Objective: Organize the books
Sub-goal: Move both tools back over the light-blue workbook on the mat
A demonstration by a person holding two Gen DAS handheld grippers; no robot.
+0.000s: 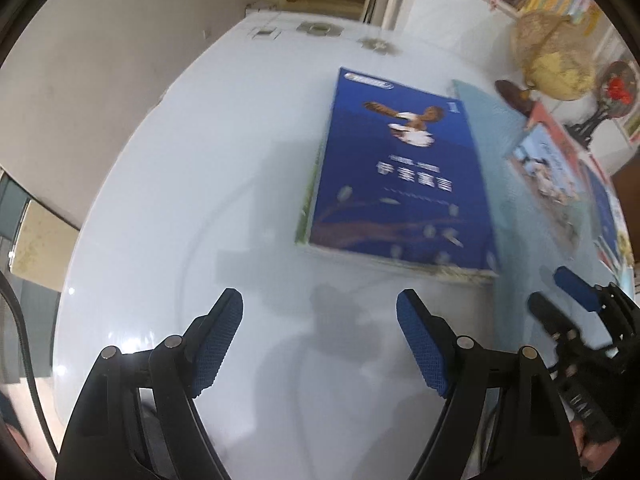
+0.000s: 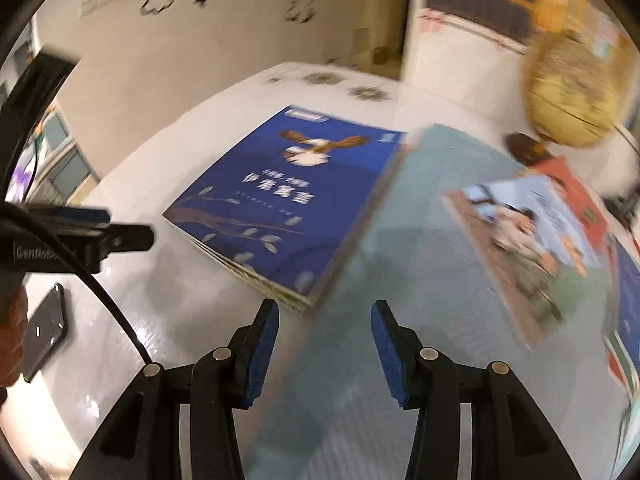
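Left gripper (image 1: 320,336) at frame bottom, jaws wide apart over bare white table (image 1: 168,208), holding nothing. Blue book (image 1: 400,176) lies flat at center on a small stack, touching teal mat (image 1: 508,184) at right. Right gripper (image 1: 560,296) at lower right edge. Globe (image 1: 556,60) upper right.

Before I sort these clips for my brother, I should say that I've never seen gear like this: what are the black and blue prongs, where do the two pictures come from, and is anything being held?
The prongs are handheld two-finger grippers, one per hand; no robot arm is involved. Each carries a wide-angle camera looking along its fingers. One picture comes from the left gripper, the other from the right gripper. Both are open and hold nothing. On the white table lies a blue book topping a small stack, beside a teal mat carrying more books. A globe stands behind, and a phone lies at the left.
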